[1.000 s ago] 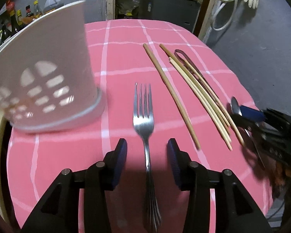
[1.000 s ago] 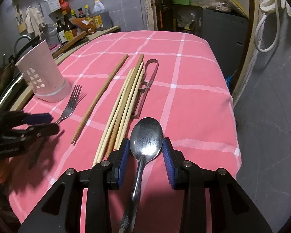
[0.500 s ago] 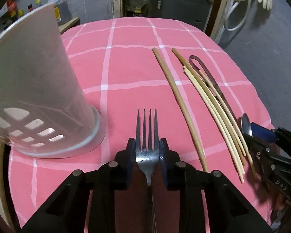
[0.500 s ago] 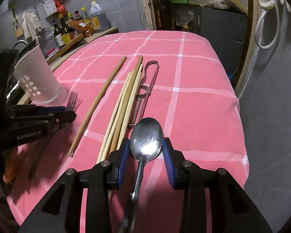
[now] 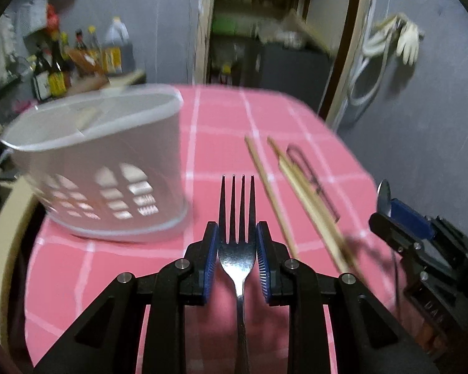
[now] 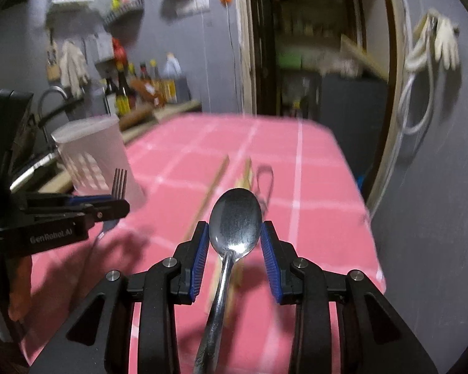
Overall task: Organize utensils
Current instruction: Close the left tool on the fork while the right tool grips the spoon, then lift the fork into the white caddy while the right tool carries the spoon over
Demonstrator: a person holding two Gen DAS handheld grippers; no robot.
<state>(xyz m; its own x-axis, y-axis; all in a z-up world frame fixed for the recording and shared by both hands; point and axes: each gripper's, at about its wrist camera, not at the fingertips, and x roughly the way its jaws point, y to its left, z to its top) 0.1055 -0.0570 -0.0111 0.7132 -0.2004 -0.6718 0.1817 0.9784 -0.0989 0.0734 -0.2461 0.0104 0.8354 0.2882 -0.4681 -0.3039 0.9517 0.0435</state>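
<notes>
Left gripper [image 5: 237, 255] is grasping the fork [image 5: 237, 218]; holder [image 5: 103, 168] at ten o'clock. Right gripper [image 6: 235, 246] fingers are clenching the spoon [image 6: 235, 218]; chopsticks [image 5: 299, 193] are lying on the bench [image 5: 221, 118].

We saw a dim room, motion-blurred throughout. Fisheye bending darkened the corners. Soft shadows fell on the pink tablecloth [image 6: 321, 218].
</notes>
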